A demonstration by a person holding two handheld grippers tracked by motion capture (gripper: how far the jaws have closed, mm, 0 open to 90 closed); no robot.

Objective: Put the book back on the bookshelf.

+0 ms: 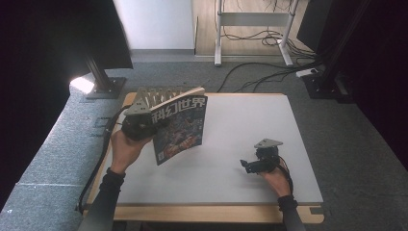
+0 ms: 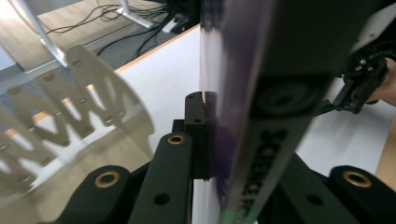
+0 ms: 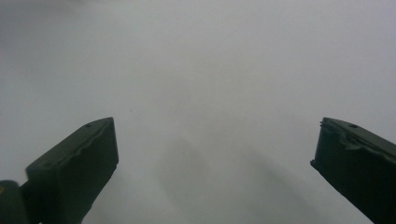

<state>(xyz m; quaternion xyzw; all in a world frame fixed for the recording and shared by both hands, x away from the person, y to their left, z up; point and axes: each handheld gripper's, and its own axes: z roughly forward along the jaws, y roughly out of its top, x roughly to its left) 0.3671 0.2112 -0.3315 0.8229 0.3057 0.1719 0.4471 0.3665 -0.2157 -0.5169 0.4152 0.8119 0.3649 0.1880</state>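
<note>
Above the table's [image 1: 288,144] left side, the left claw [image 1: 153,120] is gripping the magazine [image 1: 180,127] upright and off the surface, while the right claw [image 1: 246,165] is resting wide open and empty, so next probably calls for lowering or handing it over.

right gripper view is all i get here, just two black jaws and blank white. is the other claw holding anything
Observer: Yes. The left claw is shut on a magazine, held up off the table with its cover facing the person.
Operator: where on it is the grip
Observer: At the spine edge; in the left gripper view the spine stands upright between the jaws.
Operator: and where's my claw sitting
Observer: The right claw is low over the near right part of the table, open, pointing left, apart from the magazine.
</note>
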